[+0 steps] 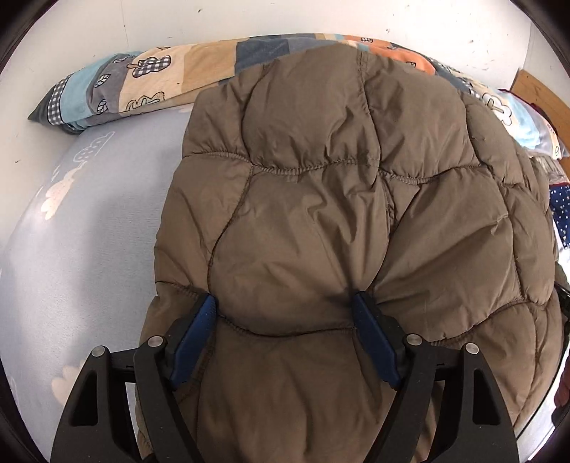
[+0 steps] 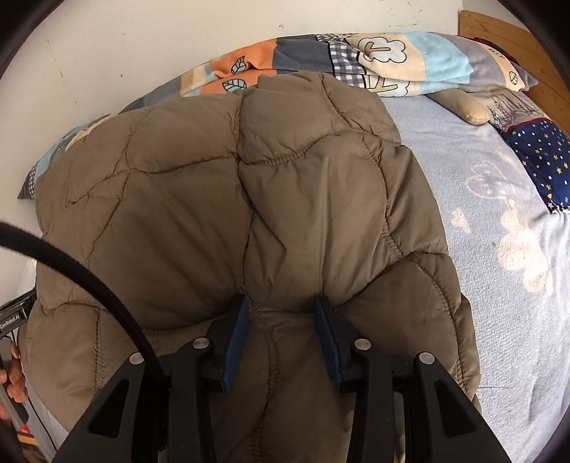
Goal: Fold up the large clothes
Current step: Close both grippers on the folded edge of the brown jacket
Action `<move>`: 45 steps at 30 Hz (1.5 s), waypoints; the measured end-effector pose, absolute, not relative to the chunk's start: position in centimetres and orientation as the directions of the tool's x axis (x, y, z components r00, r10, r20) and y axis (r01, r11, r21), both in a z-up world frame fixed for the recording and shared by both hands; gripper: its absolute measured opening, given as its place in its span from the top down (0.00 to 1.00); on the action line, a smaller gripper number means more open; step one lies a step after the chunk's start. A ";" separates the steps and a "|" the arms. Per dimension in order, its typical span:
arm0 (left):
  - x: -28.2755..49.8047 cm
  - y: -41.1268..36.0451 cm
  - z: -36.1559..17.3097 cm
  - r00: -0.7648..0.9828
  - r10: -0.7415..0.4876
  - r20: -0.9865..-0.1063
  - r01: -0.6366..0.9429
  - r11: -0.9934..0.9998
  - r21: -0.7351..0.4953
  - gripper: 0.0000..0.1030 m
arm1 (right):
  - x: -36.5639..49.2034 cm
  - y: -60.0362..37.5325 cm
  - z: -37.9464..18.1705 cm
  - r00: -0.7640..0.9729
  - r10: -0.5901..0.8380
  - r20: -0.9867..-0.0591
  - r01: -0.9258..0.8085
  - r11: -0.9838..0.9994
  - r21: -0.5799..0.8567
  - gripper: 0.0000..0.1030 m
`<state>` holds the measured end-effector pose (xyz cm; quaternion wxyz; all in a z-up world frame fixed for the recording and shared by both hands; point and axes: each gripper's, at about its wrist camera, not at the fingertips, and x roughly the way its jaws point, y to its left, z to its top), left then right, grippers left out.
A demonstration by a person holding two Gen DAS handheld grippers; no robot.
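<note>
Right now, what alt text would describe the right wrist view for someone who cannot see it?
A brown quilted puffer jacket bunches between the right gripper's blue fingers, lying on a pale blue bed sheet. A patchwork blanket lies behind, against a white wall.

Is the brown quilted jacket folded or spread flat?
Cannot tell: the jacket lies bunched on the bed sheet, both grippers pinching its near edge; no sleeves or fold line show.

I see a bed (image 1: 89, 220) covered in a pale blue sheet printed with white clouds, pushed up against a scuffed white wall (image 1: 107, 32). A patchwork blanket (image 2: 409, 60) lies rolled along that wall, and a wooden headboard (image 2: 516, 46) stands at the right. Soft daylight falls evenly across everything.
</note>
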<state>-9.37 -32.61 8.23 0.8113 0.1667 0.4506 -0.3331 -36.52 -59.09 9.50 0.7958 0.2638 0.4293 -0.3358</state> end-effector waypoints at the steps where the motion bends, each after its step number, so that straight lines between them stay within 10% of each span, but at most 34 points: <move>1: -9.3 -32.7 8.1 0.372 -0.384 -0.845 0.689 0.724 -0.025 0.22 | -36.6 -59.2 9.4 0.407 -0.302 -0.862 0.760 0.636 0.136 0.60; 19: -11.0 -31.6 14.2 0.441 -0.515 -0.735 0.695 0.714 -0.084 0.22 | -36.6 -57.9 16.7 0.582 -0.328 -0.744 0.698 0.670 0.251 0.59; 37: -12.1 -33.5 11.9 0.350 -0.482 -0.803 0.756 0.652 -0.062 0.22 | -32.7 -54.5 10.7 0.512 -0.211 -0.833 0.643 0.737 0.208 0.58; 45: -7.9 -29.5 13.8 0.435 -0.423 -0.795 0.644 0.763 -0.053 0.22 | -37.4 -58.5 16.5 0.523 -0.377 -0.765 0.743 0.642 0.191 0.58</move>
